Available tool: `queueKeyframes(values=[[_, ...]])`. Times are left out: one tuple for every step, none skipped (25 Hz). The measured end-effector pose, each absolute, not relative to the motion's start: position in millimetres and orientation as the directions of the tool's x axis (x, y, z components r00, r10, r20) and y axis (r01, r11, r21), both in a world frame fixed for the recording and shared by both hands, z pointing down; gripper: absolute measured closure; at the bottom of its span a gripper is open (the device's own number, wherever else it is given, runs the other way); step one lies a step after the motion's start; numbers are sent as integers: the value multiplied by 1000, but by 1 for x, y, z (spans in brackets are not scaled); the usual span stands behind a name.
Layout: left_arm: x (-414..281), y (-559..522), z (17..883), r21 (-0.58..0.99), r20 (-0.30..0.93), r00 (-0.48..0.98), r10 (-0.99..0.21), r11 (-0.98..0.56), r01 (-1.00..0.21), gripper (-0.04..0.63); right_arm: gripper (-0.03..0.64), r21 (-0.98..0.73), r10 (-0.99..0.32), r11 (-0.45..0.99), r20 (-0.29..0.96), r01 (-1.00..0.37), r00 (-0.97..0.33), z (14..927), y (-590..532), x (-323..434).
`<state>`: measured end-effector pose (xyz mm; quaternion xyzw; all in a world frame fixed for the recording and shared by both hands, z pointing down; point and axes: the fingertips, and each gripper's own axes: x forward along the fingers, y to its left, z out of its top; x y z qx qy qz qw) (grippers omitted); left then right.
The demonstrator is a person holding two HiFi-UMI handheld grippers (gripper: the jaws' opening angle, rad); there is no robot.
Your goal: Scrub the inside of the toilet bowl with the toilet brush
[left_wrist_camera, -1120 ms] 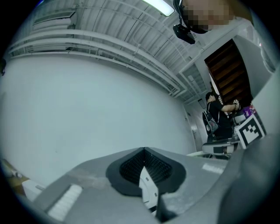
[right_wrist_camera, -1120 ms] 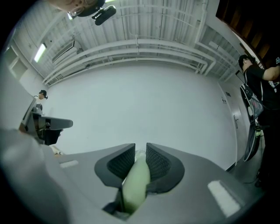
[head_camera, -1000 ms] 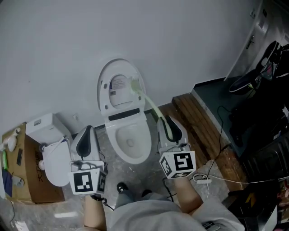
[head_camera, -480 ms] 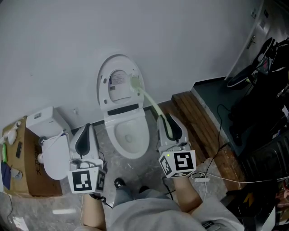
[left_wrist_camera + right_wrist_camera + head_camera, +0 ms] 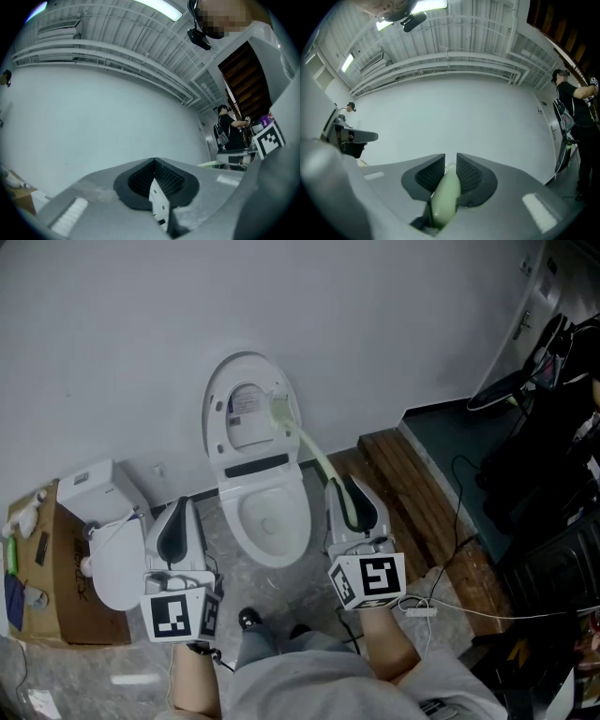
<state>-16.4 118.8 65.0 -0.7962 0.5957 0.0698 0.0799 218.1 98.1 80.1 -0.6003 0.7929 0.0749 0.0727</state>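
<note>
Bare white-walled room with a speckled grey floor

A plain white wall fills the far side above a mottled grey floor. At the left, a second white toilet stands just beside a cardboard box that has small items on top. At the right, a brown step of wooden planks borders a dark green patch of floor, and a white door stands beyond it. Overhead, tube lights shine among white pipes under a ribbed ceiling.
</note>
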Motion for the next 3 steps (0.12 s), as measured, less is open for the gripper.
queueKeyframes(values=[[-16,119,65,-44,-206,280,-938,-277,-960,592,543,33,-941,268,-206,-963,-269,80,99,218],[-16,120,65,-44,-204,279,-938,-276,-960,592,543,34,-941,268,-208,-963,-269,79,99,218],[-16,121,66,-44,-202,279,-939,-275,-960,592,543,35,-940,268,-209,-963,-269,79,100,219]])
